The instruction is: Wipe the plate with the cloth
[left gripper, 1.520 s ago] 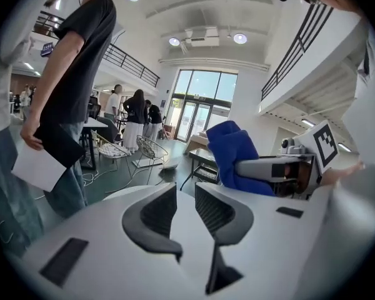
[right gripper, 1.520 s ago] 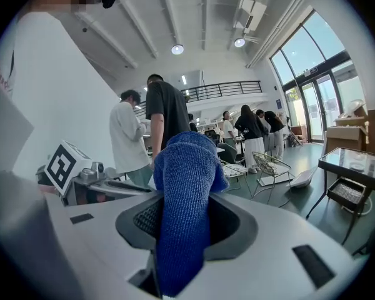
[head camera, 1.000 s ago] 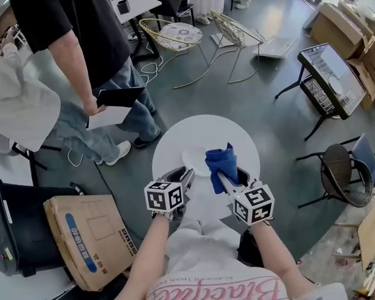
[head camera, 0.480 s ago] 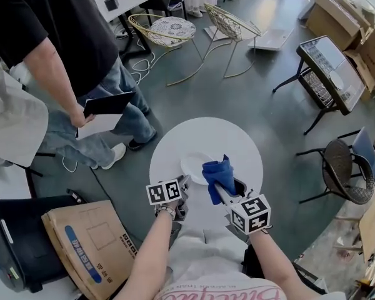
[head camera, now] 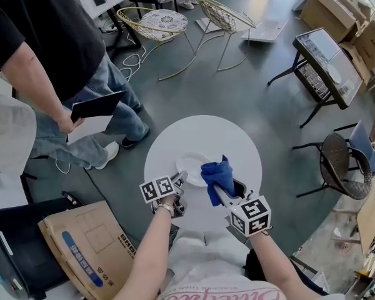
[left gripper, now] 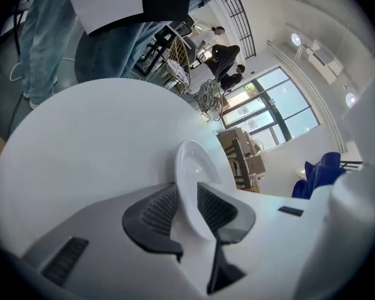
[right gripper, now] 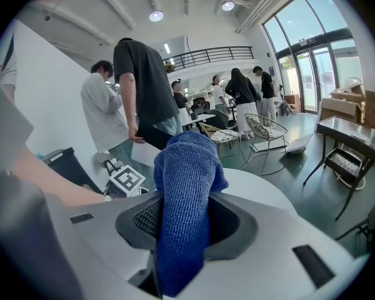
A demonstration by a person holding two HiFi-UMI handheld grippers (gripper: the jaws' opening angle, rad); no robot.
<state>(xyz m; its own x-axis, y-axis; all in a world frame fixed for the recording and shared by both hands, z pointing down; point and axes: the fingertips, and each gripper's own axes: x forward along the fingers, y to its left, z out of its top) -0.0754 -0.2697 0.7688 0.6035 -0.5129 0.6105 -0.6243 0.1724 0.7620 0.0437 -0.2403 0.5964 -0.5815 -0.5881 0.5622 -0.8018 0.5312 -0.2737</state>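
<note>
Left tool, jaws just closing, pinches the rim of the round white plate. Right tool clamps the blue cloth. The pink clothing script is unreadable.

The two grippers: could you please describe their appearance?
The left gripper and right gripper are white plastic, with dark grey ribbed pads and a white cube of black square markers each. The left's jaws have just been closing, a white round plate between them.

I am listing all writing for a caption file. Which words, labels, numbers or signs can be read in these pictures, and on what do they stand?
No text reads clearly.
Pink print on the shirt: cut off at the picture's edge, unreadable.
Blue label on the cardboard box: too small to read.
Marker cubes: black-and-white patterns only, no letters.
</note>
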